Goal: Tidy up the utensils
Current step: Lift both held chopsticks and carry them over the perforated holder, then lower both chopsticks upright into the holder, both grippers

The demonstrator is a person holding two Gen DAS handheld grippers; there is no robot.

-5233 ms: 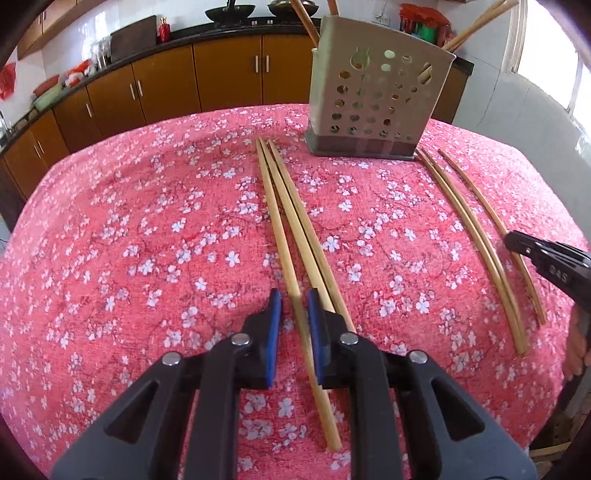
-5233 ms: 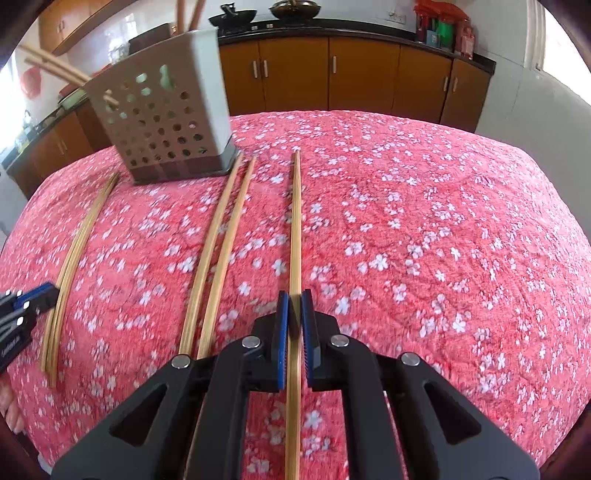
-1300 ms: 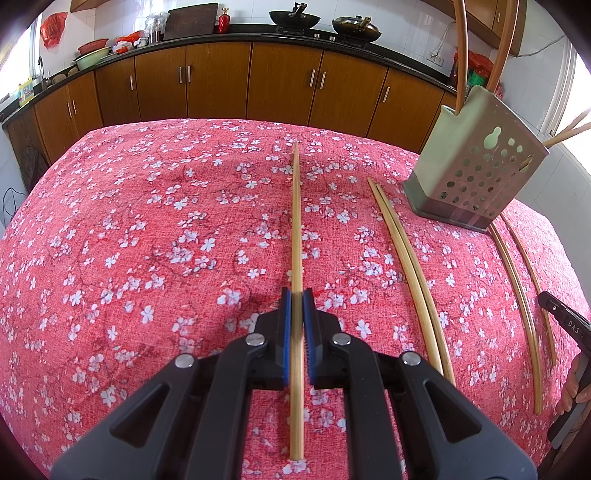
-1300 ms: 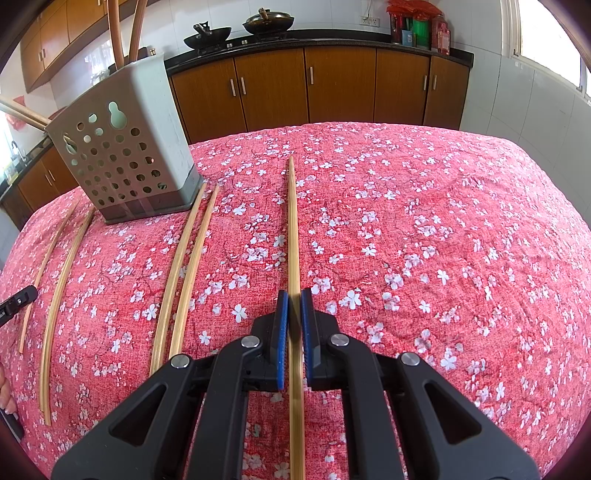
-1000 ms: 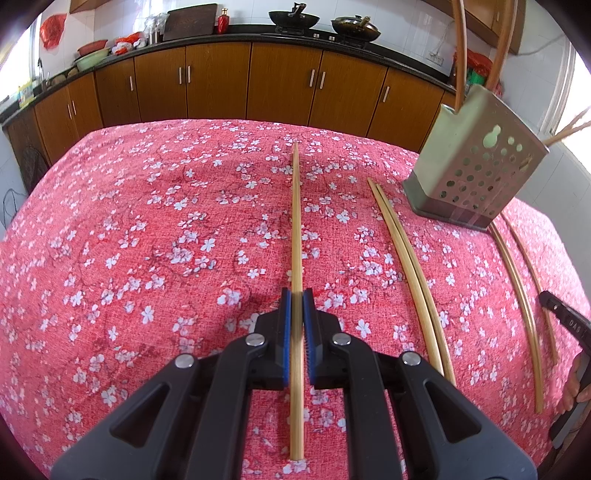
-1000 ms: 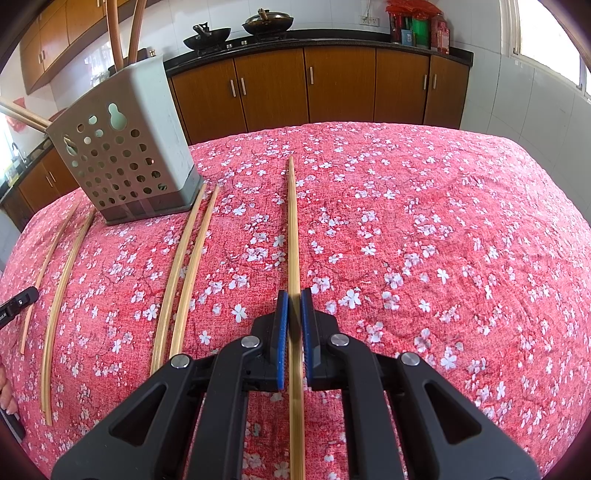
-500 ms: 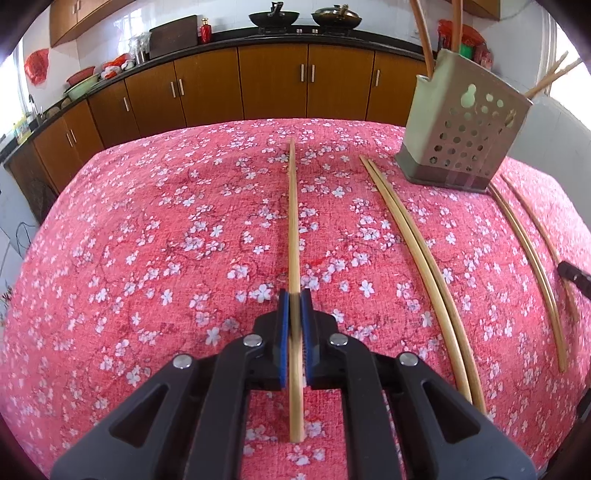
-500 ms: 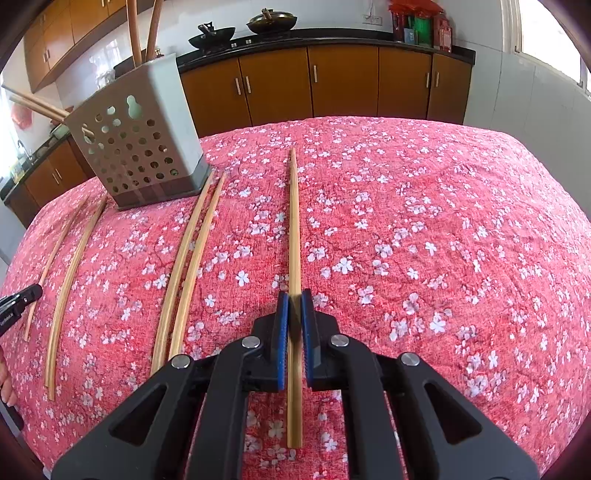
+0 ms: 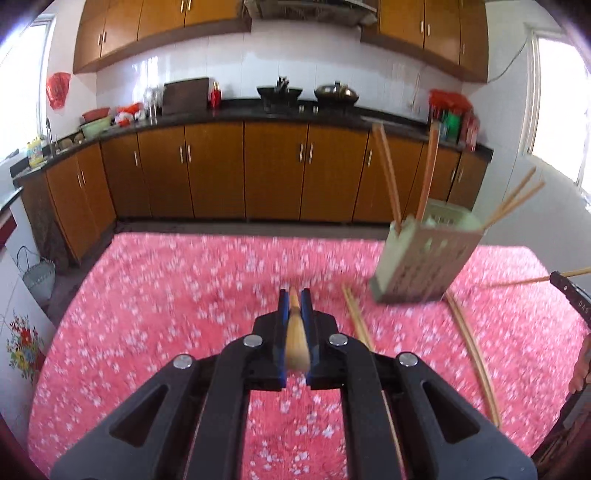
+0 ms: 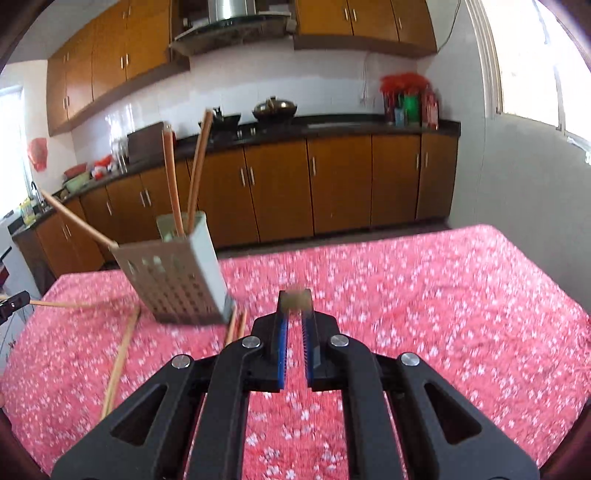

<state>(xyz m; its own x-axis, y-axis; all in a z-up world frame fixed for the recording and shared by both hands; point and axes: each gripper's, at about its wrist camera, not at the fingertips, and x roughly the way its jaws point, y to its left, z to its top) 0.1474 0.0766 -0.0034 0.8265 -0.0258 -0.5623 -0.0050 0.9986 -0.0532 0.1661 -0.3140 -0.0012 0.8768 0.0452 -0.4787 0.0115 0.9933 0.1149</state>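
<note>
tablecloth [image 9: 166, 295]: red, white blossoms | utensil holder [image 9: 424, 266]: grey-green, perforated | chopsticks [image 9: 476, 354]: tan

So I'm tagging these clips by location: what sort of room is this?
A home kitchen, most likely. Wooden cabinets run under a dark counter, a wok sits beneath a range hood, and a chopstick holder stands on the flowered tablecloth.

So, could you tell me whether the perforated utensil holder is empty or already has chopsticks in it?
Not empty: the utensil holder stands on the pink floral tablecloth with several chopsticks sticking out of its top, two near upright, others leaning outward.
</note>
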